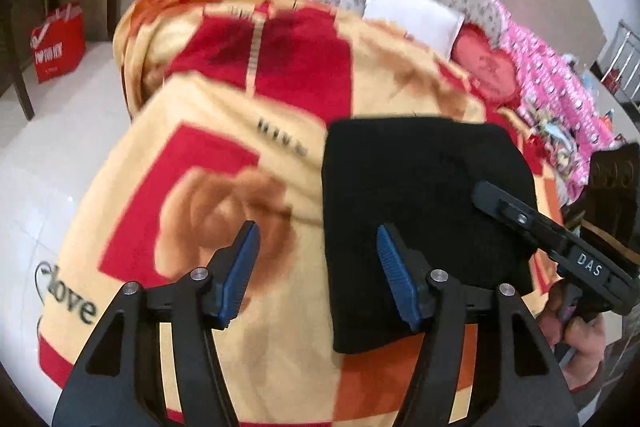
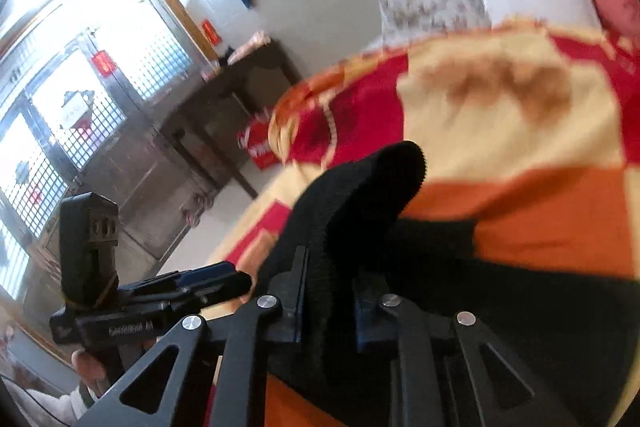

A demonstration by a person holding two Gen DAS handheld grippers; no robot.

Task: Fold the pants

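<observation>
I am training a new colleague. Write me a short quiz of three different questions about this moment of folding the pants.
1. True or false: the left tool is shut on the black pants.
2. Which tool grips the pants fabric? A) left B) right C) neither
3. Fill in: the pants lie on a red and cream ____.

Key: 1. False, it is open above the blanket. 2. B, the right tool pinches a raised fold. 3. blanket.
</observation>
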